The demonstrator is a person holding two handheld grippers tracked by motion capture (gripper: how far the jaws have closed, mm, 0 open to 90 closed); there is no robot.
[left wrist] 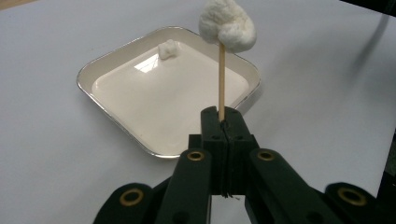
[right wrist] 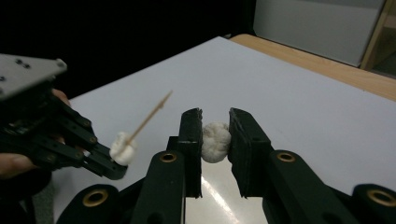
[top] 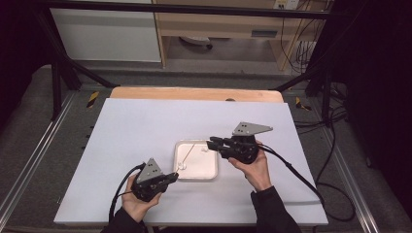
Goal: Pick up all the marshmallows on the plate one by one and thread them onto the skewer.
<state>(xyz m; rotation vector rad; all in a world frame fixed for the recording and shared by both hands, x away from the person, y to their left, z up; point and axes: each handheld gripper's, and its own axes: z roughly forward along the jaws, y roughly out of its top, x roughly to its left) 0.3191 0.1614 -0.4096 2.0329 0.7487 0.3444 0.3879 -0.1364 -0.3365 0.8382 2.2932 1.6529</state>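
Left gripper (left wrist: 223, 122): jaws fully together, clamped on a wooden skewer (left wrist: 221, 79) with one marshmallow (left wrist: 227, 25) threaded on it, held over the white tray (left wrist: 116, 116) on the desk (top: 136, 131). Right gripper (right wrist: 215, 126): jaws part-closed, squeezing a second marshmallow (right wrist: 215, 141), lifted above the tray. Third marshmallow (left wrist: 167, 48) lies in the tray's far corner.

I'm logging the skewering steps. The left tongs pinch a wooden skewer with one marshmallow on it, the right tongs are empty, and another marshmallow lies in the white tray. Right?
Not quite. The right tongs are not empty: the right gripper view shows a marshmallow squeezed between them. The rest stands: the left tongs pinch the skewer bearing one piece, and another lies in the tray.
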